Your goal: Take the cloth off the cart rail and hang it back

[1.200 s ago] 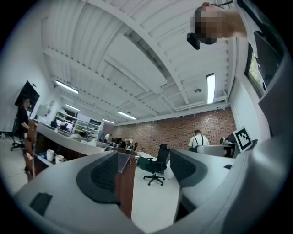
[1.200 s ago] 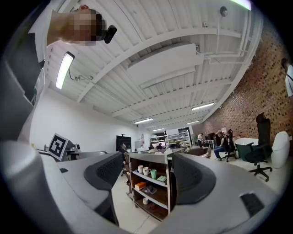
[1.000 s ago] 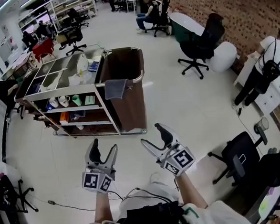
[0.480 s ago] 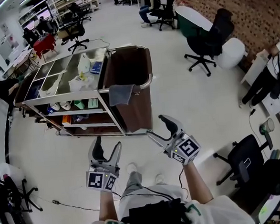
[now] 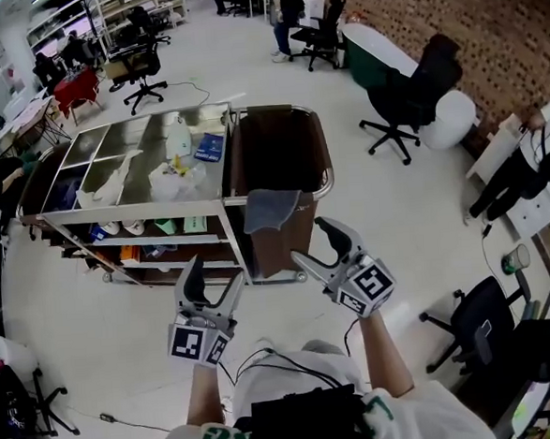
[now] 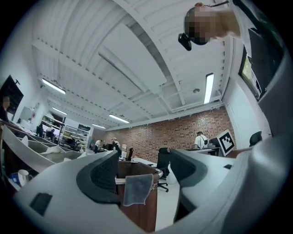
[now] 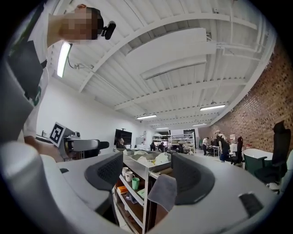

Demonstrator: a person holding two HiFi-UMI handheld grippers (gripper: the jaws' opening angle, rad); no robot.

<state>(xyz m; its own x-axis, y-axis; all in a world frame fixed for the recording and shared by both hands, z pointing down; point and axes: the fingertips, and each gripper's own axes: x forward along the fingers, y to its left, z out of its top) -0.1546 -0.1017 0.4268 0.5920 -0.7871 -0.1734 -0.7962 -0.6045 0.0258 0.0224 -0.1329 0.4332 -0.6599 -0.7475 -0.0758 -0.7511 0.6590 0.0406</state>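
cloth: grey cloth [image 5: 271, 209] is draped over the near rail [image 5: 326, 176] of the cart [image 5: 130, 139]. It hangs down the front of the brown bin [image 5: 278, 148], roughly 12 o'clock from the person in the head view. Nothing is touching it.

left gripper: the left gripper [image 5: 213, 278] is held low at about 11 o'clock with its jaws spread wide and nothing between them. In its own view the gripper [image 6: 142, 167] frames the cloth [image 6: 137, 188] in the gap, but the cloth is well apart from it, out on the cart.

right gripper: the right gripper [image 5: 320, 247] is also spread and empty, sitting around 1 o'clock, just short of the bin's near corner. From its own camera the gripper [image 7: 146, 171] lines up on the cloth [image 7: 164, 191] hanging off the cart edge, with no contact.

cart: steel top with a white bottle [image 5: 180, 136], a blue pack [image 5: 210, 148] and some crumpled white stuff [image 5: 167, 178]. There are mugs [image 5: 125, 228] on the shelf below. The bin end points to 12 o'clock and the shelves run off toward 10.

room: open office floor. A black office chair [image 5: 405, 92] sits at 2 o'clock and a person in a white top [image 5: 536, 144] is over at 3.
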